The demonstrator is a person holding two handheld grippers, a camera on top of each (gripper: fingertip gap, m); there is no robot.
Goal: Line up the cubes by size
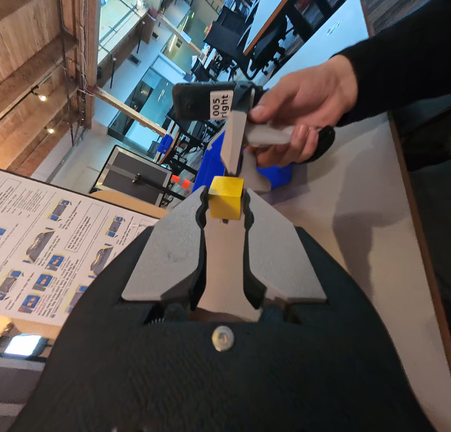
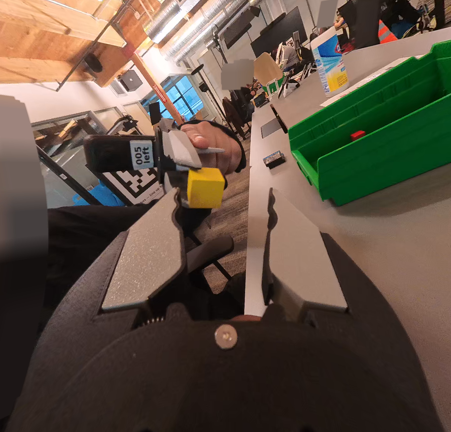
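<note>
My left gripper (image 1: pixel 225 197) is shut on a yellow cube (image 1: pixel 224 200), pinched at the fingertips and held in the air above the grey table (image 1: pixel 361 261). My right gripper (image 2: pixel 223 200) is open and empty, with the yellow cube (image 2: pixel 205 188) just beyond its left fingertip. The two grippers face each other closely. In the left wrist view the right gripper (image 1: pixel 244 176) is held by a hand just behind the cube. A small red cube (image 2: pixel 358 135) lies in the green bin (image 2: pixel 366 171).
The green bin stands on the table (image 2: pixel 378 261) to the right, with a wipes canister (image 2: pixel 329 64) behind it and a small black item (image 2: pixel 273 161) near the table edge. A blue bin (image 1: pixel 210 164) and a printed instruction sheet (image 1: pixel 48 237) lie beyond the left gripper.
</note>
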